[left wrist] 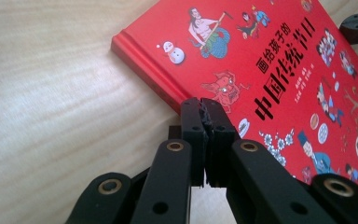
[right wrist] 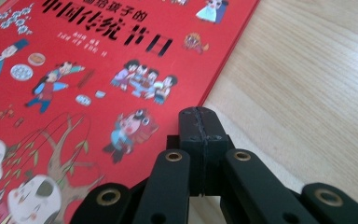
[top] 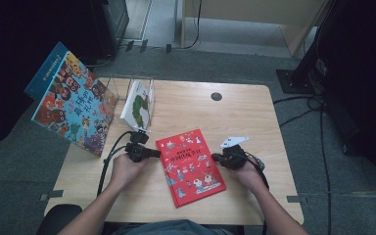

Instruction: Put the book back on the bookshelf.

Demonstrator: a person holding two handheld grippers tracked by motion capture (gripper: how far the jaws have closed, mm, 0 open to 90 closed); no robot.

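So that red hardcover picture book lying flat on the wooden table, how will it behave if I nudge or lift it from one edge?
The red hardcover picture book shows a thick board cover and squared spine, so it probably stays stiff. Its glossy cover on the smooth wooden table suggests it slides rather than tips. Lifted by one edge, it may sag open.

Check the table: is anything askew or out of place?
The red book lies flat but turned askew to the table edge. The blue picture book leans tilted at the left edge, overhanging. No damage or spill.
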